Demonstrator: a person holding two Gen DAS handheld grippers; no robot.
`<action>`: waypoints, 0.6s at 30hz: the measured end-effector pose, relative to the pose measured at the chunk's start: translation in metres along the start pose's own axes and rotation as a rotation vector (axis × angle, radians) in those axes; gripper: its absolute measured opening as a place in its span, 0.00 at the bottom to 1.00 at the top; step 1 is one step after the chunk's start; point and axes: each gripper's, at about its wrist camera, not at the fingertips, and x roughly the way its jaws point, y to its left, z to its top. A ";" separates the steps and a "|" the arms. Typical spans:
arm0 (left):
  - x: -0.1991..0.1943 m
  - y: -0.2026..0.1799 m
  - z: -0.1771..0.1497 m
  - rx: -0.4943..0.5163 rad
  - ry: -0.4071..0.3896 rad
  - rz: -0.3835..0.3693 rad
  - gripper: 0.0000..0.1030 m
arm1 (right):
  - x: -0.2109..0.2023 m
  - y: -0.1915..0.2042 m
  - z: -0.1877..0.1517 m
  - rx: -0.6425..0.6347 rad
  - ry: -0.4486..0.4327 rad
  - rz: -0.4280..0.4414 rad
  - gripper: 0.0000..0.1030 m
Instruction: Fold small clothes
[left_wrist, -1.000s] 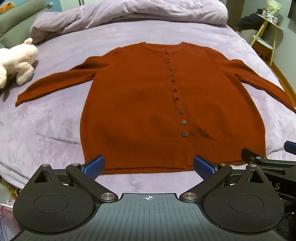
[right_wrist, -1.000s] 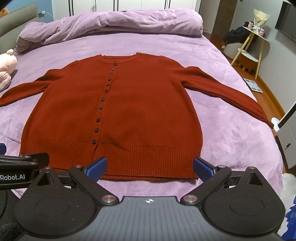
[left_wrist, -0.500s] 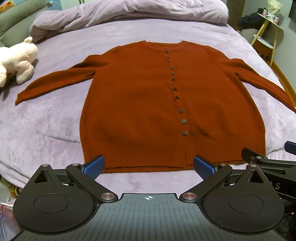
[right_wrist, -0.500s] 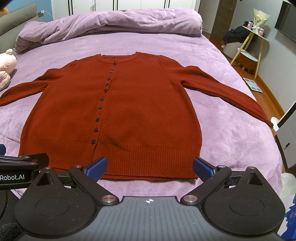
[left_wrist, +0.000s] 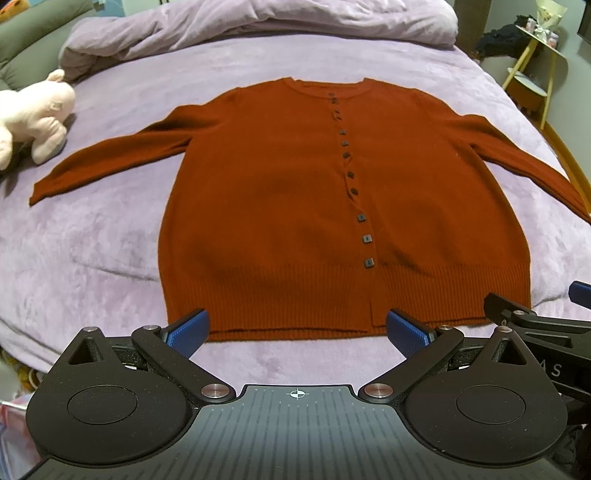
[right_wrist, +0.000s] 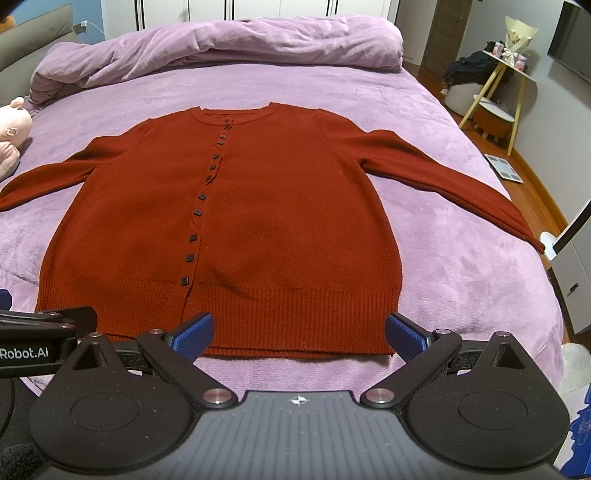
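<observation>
Flat on the bed (left_wrist: 92, 236), a rust-red cardigan (left_wrist: 280, 206) lies face up, buttoned, with its collar toward the heaped duvet (right_wrist: 221, 48) at the far end and its ribbed hem nearest the cameras. Both sleeves are spread out to the sides, each angling down toward the near edge. A row of dark buttons (left_wrist: 357, 218) runs from collar to hem (slightly wavy in the upper half).

The left hand-held gripper (left_wrist: 295, 328) hangs just short of the hem, its blue fingers (left_wrist: 186, 328) spread wide and holding nothing; it lines up with the left half of the hem. The right hand-held gripper (right_wrist: 297, 330) sits beside it, likewise wide open and empty, facing the right half of the hem. Neither touches the cardigan.

A pink plush toy (left_wrist: 33, 118) rests on the bed near the left cuff. A yellow-legged side table (right_wrist: 506, 85) stands off to the right.
</observation>
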 end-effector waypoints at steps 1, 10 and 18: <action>0.000 0.000 0.000 0.000 0.000 0.000 1.00 | 0.000 0.000 0.000 0.000 -0.001 0.000 0.96; 0.000 0.001 0.000 -0.001 0.003 -0.001 1.00 | 0.001 -0.002 -0.002 0.003 0.000 -0.003 0.96; 0.001 0.000 -0.001 -0.001 0.005 0.000 1.00 | 0.001 -0.001 -0.002 0.004 0.000 -0.003 0.96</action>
